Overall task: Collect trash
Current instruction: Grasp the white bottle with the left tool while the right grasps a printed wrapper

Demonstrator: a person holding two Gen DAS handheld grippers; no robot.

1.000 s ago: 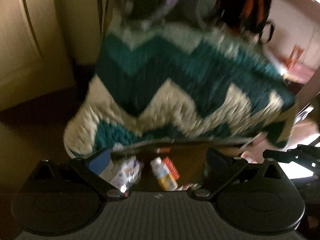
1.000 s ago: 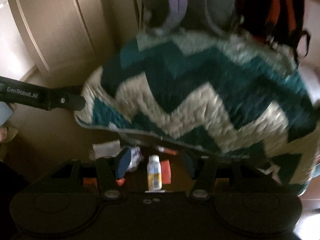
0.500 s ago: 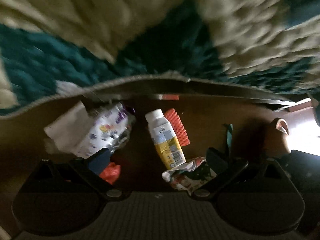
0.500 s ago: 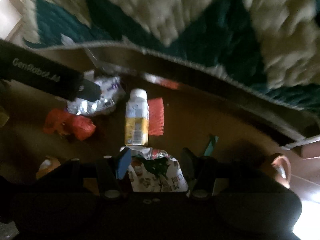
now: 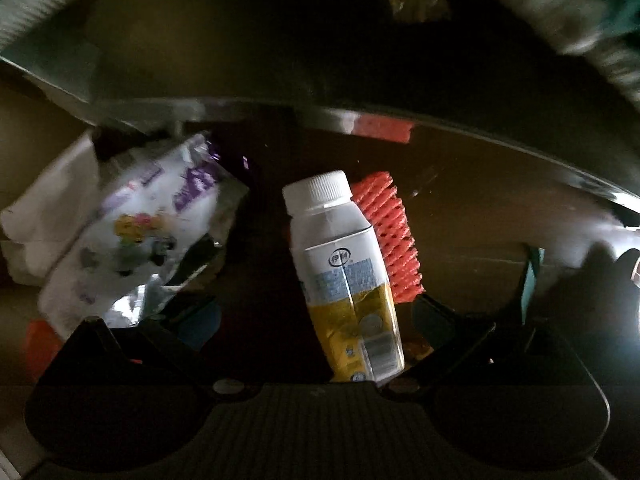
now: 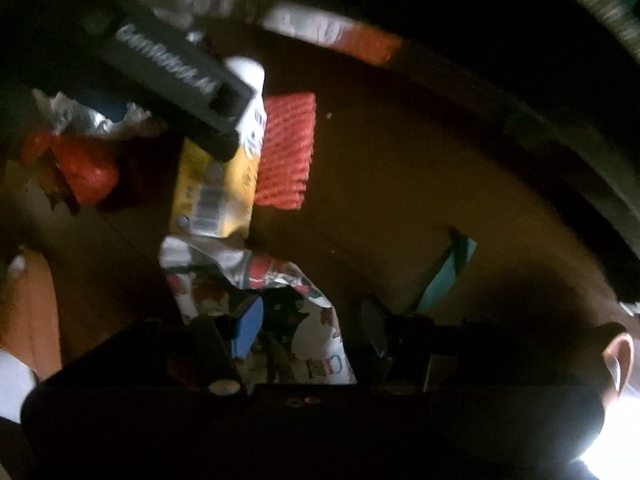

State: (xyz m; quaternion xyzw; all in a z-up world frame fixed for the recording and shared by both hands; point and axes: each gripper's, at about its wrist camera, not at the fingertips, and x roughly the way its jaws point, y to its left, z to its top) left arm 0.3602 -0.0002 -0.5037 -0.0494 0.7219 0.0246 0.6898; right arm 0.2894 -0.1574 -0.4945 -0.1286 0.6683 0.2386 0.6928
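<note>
The left gripper is open over the bottle. The right gripper is open over the wrapper. On the floor, red netting touches the bottle at 2 o'clock; a white bag lies at 9 o'clock.

- A home, dimly lit: a brown floor strewn with household litter.
- A drink bottle and snack wrapper lie there.
- A knitted blanket's edge hangs above.

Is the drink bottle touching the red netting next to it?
Touching: left wrist view shows the drink bottle lying flush against the red netting, no floor visible between them.
</note>
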